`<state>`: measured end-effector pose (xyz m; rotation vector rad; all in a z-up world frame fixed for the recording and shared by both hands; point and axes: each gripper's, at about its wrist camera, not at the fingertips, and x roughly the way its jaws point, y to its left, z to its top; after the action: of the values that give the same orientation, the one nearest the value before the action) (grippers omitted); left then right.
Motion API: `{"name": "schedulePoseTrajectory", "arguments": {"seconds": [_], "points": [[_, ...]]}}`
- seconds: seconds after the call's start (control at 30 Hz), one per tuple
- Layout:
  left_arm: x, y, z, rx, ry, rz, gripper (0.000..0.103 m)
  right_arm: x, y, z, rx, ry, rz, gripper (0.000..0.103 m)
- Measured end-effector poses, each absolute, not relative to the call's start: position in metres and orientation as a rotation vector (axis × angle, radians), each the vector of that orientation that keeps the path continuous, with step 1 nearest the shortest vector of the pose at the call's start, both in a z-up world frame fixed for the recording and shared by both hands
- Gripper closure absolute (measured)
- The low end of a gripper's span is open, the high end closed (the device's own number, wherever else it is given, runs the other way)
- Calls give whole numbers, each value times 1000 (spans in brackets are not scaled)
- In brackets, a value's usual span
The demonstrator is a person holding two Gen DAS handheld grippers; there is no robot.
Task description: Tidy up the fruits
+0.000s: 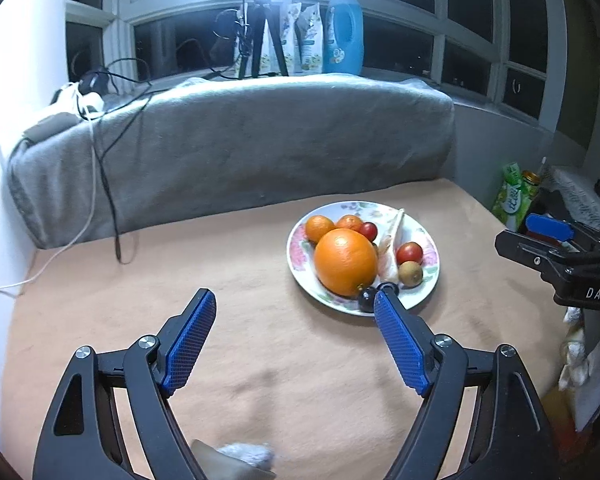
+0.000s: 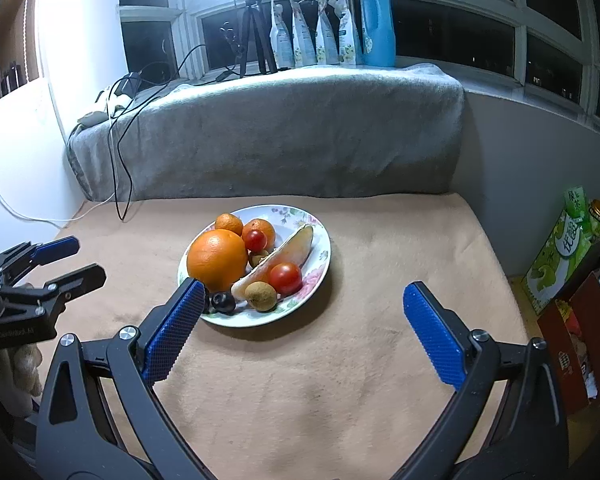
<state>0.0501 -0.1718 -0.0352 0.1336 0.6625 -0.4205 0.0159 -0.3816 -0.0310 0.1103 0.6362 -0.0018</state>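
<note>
Grey blanket [image 2: 268, 132] backs the fruit plate [image 2: 320, 240]; both hand-held grippers gape wide, holding nothing.

white letters "das" stand on the black body of the right gripper [image 1: 556, 240] at the right edge of the left wrist view. the green drink carton [image 2: 560, 256] at the right of the counter carries large chinese characters, among them 茶 and 优. small print on the left gripper's [image 2: 72, 260] black block is too blurred to read.
</note>
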Motion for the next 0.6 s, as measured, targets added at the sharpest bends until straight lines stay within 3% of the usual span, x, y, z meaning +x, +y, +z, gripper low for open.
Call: {"name": "schedulePoseTrajectory", "arguments": {"seconds": [0.6], "points": [[49,-166,-31,93,669,-397,19,16,-379,-34,110,644,0,1]]}}
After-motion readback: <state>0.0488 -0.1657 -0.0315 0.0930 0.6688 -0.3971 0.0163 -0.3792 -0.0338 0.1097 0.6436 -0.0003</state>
